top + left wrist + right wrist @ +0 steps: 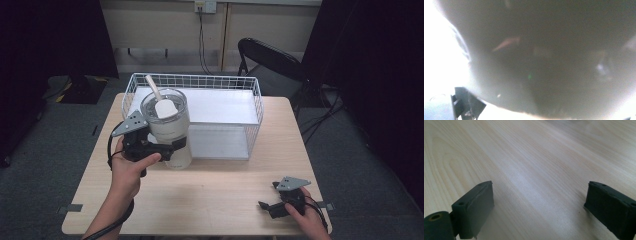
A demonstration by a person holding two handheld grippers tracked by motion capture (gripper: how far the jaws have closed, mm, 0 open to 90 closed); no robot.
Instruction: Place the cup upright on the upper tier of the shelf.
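1. The left gripper (pixel 167 147) is clasping the white tumbler (pixel 170 131) around its lower body, with the jaws reaching in from the tumbler's left and pressing on its sides.
2. The tumbler is standing upright, its long axis vertical, just in front of the wire basket (pixel 250 85). Whether its base is resting on the surface (pixel 220 195) or hanging just above it is not clear from the high view.
3. A pale spoon (pixel 161 101) is leaning inside the tumbler, its broad end sitting down in the mouth and its handle sticking up past the rim toward the back left.
4. The basket is lying directly behind and to the right of the tumbler, close to it, with a white panel inside; any move of the tumbler into it would be going up over the front rim and away from the person.
5. In the left gripper view the tumbler's wall (pixel 544 62) is sitting blurred right against the lens, which fits a tight hold.
6. The right gripper (pixel 276 206) is resting near the front right corner of the surface, well apart from the tumbler; its jaws are standing wide with bare wood between them in the right gripper view.
7. The left hand is plainly the nearer one.
8. No brand, label or writing is readable on the tumbler, the basket or either gripper.
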